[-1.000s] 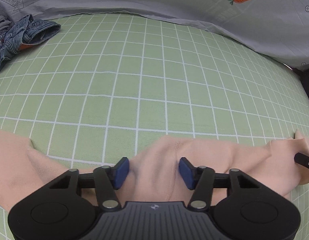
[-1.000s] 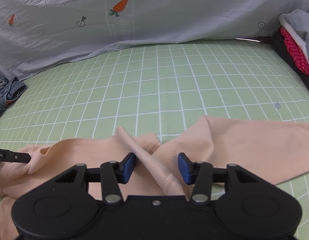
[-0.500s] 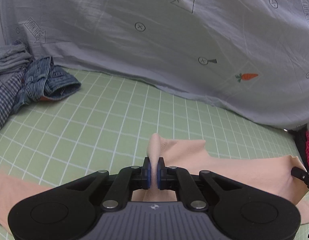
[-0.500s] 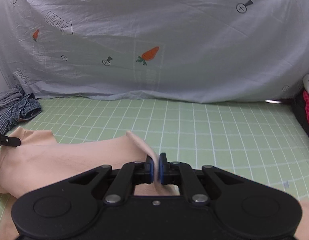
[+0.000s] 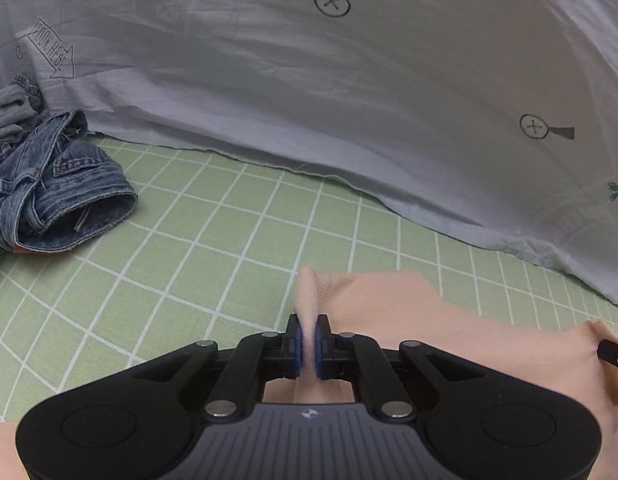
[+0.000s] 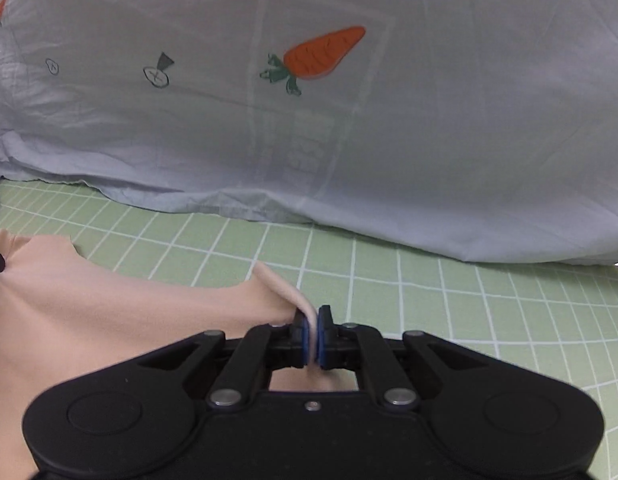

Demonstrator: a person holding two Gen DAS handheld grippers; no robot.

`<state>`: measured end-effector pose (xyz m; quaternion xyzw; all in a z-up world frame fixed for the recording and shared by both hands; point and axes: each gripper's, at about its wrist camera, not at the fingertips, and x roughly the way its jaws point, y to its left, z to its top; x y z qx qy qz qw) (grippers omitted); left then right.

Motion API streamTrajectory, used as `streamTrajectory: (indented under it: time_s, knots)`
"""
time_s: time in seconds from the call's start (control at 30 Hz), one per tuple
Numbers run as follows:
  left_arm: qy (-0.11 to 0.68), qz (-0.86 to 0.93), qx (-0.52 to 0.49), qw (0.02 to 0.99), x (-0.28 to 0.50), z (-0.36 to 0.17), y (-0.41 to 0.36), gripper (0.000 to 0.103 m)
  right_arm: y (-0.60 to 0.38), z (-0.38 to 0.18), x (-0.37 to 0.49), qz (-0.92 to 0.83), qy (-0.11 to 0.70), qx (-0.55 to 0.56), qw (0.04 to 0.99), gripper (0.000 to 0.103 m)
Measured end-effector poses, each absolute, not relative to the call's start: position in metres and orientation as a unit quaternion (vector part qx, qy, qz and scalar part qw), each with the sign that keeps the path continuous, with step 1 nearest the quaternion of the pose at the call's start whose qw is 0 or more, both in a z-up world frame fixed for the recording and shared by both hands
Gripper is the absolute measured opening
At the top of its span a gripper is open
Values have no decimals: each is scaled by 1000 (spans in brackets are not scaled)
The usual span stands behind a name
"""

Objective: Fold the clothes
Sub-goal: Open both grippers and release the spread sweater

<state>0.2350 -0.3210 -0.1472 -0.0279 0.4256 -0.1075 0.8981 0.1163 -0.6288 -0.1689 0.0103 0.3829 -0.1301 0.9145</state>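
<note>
1. The left gripper [image 5: 307, 342] is closed on a ridge of the peach garment [image 5: 409, 316]; the cloth stands up between its blue pads. One second ago the jaws were wide apart over the flat cloth.
2. The right gripper [image 6: 313, 342] also pinches a fold of the peach garment [image 6: 109, 312], with its pads pressed on the thin edge. It too was open one second ago, and closed half a second ago.
3. The garment lies on the green checked sheet [image 5: 213, 248], which is my landmark. It spreads to the right of the left gripper and to the left of the right gripper.
4. The grey printed cloth [image 6: 429, 140] at the far edge of the sheet now looks much nearer and larger than before, so both grippers have gone forward.
5. The denim jeans [image 5: 57, 196] lie on the far left part of the sheet, apart from the garment.
</note>
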Motion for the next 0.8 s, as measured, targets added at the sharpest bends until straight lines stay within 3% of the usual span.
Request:
streamTrajectory:
  time_s: [0.07, 0.1, 0.13, 0.17, 0.23, 0.3, 0.47, 0.63, 0.8]
  knots:
    - [426, -107, -29, 898, 236, -147, -321, 23, -628, -173, 117, -133, 386, 0, 913, 17]
    - [427, -104, -29, 898, 236, -144, -319, 29, -626, -172, 116, -140, 391, -13, 909, 30]
    - [430, -100, -30, 897, 236, -139, -318, 46, -624, -170, 116, -149, 398, -28, 905, 38]
    - [426, -98, -38, 899, 234, -133, -314, 59, -622, -165, 111, -157, 397, -35, 904, 52]
    - [415, -93, -55, 903, 221, -119, -304, 67, -616, -153, 98, -172, 390, -47, 903, 63]
    - [411, -86, -64, 905, 196, -107, -292, 75, -609, -139, 77, -175, 384, -28, 906, 86]
    - [407, -67, -80, 907, 130, -80, -263, 81, -573, -128, 2, -150, 405, 27, 901, 95]
    - [440, -45, -81, 893, 50, -89, -227, 83, -537, -150, -77, -123, 455, 91, 877, 95]
    - [466, -15, -91, 880, -4, -102, -181, 83, -502, -166, -127, -109, 476, 81, 869, 98]
